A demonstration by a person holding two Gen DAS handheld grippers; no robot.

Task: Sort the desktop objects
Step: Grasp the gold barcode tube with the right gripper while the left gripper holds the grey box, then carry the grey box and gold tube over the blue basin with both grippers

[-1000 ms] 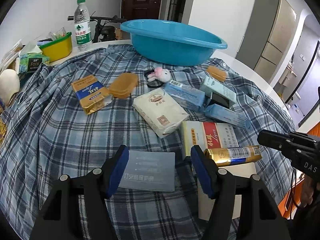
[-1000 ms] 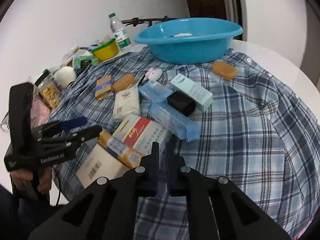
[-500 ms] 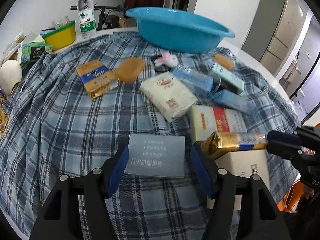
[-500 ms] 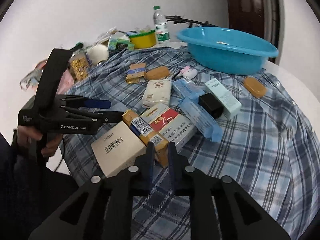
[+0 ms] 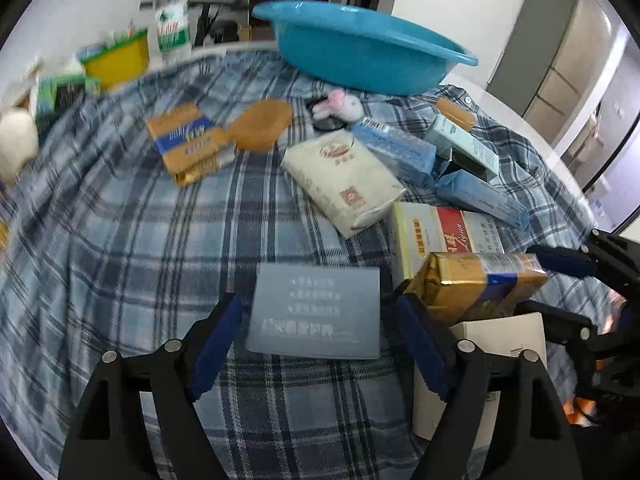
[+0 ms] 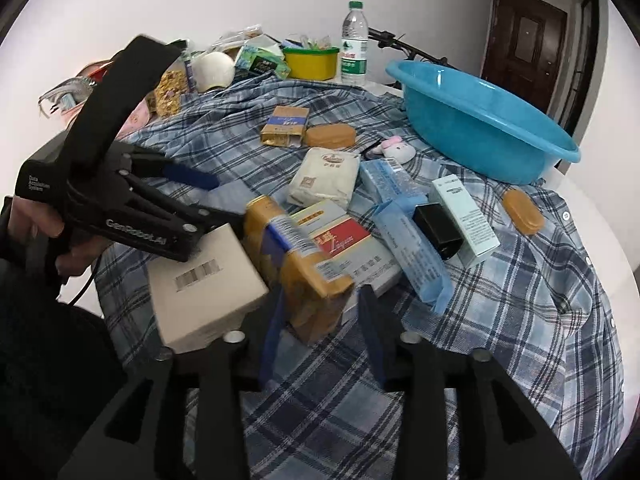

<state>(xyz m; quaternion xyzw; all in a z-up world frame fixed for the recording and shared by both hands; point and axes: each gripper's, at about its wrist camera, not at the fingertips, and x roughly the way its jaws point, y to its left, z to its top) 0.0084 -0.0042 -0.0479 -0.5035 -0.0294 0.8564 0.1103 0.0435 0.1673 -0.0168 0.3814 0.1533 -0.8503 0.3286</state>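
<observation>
Left wrist view: grey card (image 5: pixel 314 316) on the plaid cloth (image 5: pixel 120 240) between the just-widened, untouching fingers of the left hand-held gripper (image 5: pixel 320 344).

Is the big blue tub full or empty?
Mostly empty, as far as shows: the tub has a bare blue inside wall, but its rim hides the bottom.

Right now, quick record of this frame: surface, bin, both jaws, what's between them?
surface: plaid cloth over the table
bin: blue basin at the far side, upright
left gripper: jaws just been opening, astride the grey card, not pressing it
right gripper: jaws just been opening, gold pack end between them, pads apart from it
beside pack: white box, red-and-white carton
</observation>
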